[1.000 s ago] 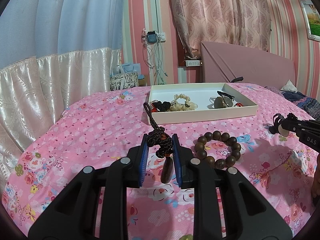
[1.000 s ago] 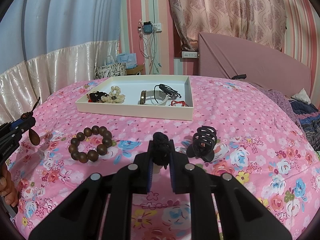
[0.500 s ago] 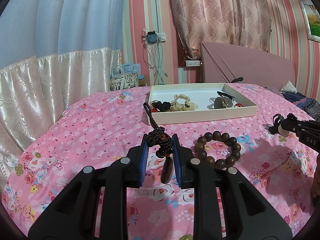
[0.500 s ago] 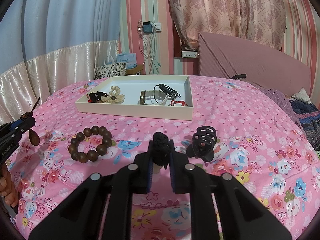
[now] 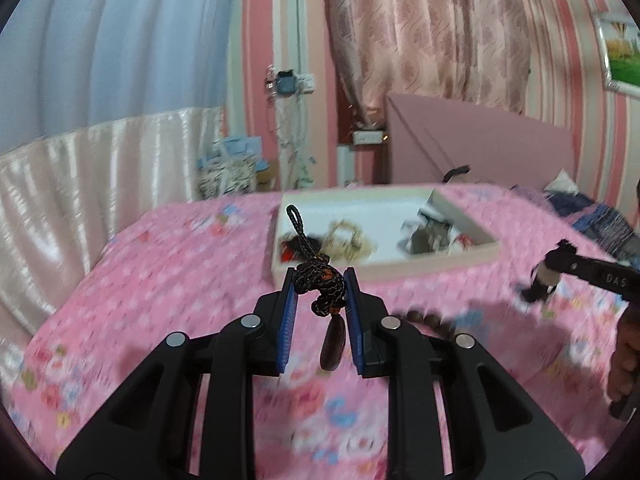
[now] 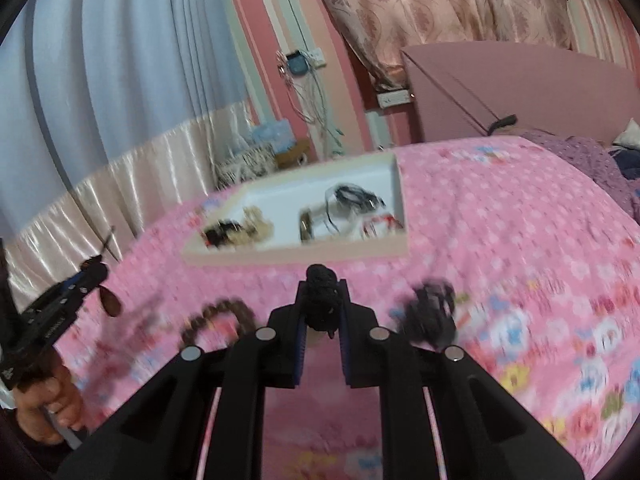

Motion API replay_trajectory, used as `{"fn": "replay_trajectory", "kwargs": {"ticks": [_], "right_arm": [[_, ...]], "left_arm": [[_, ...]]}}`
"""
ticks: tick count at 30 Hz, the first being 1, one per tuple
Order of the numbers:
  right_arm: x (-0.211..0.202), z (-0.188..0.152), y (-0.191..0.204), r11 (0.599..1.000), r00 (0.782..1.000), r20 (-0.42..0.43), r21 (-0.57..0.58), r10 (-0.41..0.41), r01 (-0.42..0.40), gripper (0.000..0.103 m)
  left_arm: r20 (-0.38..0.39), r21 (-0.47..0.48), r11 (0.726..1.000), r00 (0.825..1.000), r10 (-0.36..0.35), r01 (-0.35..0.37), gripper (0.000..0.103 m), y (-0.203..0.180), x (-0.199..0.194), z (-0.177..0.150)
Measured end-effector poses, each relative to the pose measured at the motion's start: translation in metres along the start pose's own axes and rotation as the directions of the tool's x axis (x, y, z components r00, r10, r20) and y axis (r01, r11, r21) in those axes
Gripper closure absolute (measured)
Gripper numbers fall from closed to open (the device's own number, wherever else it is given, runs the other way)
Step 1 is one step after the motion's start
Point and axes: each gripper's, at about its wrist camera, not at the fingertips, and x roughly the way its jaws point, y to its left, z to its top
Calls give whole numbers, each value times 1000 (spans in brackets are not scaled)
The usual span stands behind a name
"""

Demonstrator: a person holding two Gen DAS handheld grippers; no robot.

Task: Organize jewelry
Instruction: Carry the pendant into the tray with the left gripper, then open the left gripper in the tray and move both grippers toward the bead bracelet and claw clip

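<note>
My left gripper (image 5: pixel 320 280) is shut on a knotted black cord necklace (image 5: pixel 320 288) with a dark brown pendant (image 5: pixel 333 346) hanging below, held above the bed. My right gripper (image 6: pixel 322 294) is shut on a black fuzzy hair tie (image 6: pixel 322 296). The white tray (image 5: pixel 384 268) lies ahead on the pink bedspread and holds several pieces of jewelry; it also shows in the right wrist view (image 6: pixel 296 256). A wooden bead bracelet (image 6: pixel 218 316) and a black claw clip (image 6: pixel 432 312) lie on the bed in front of the tray.
The pink floral bedspread (image 6: pixel 520 240) spreads all around. A headboard (image 5: pixel 480 148) stands behind the tray. Satin curtains (image 5: pixel 80 168) hang at the left. Each gripper shows at the edge of the other's view, the left one (image 6: pixel 92 276) and the right one (image 5: pixel 560 264).
Both grippers have risen and moved forward toward the tray with their items still held. The right wrist view has tilted. The frames are now motion-blurred.
</note>
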Motion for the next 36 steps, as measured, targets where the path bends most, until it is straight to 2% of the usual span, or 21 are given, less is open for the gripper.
{"fn": "replay_trajectory", "kwargs": {"ticks": [3, 7, 11, 15, 20, 22, 25, 29, 35, 36], "right_arm": [[15, 26, 7, 999, 999, 5, -4, 37, -37, 90], [51, 54, 18, 996, 996, -10, -11, 85, -85, 90], [93, 67, 25, 998, 998, -38, -37, 53, -54, 90], [122, 69, 16, 999, 997, -73, -43, -32, 29, 90], [150, 64, 2, 992, 982, -141, -27, -129, 126, 90], [157, 61, 2, 985, 973, -157, -54, -170, 164, 90], [166, 56, 4, 971, 959, -168, -101, -230, 215, 90], [173, 47, 8, 961, 952, -166, -147, -256, 233, 89], [172, 45, 6, 960, 958, -134, -154, -255, 234, 87], [172, 45, 6, 960, 958, -133, -151, -255, 235, 87]], "left_arm": [[-13, -17, 996, 996, -84, 83, 81, 2, 30, 27], [-45, -20, 992, 991, -127, 127, 81, -3, 73, 44], [-90, -40, 986, 982, -163, 160, 81, -10, 115, 51], [-173, -70, 987, 972, -157, 147, 81, -13, 158, 45], [-246, -88, 989, 960, -137, 119, 84, -17, 192, 36], [-260, -97, 988, 956, -140, 118, 85, -18, 201, 32], [-257, -67, 992, 959, -120, 106, 85, -23, 207, 27], [-261, -57, 993, 959, -112, 100, 85, -24, 210, 21], [-254, -61, 995, 963, -89, 76, 84, -24, 209, 20], [-256, -59, 996, 963, -79, 66, 80, -24, 210, 20]]}}
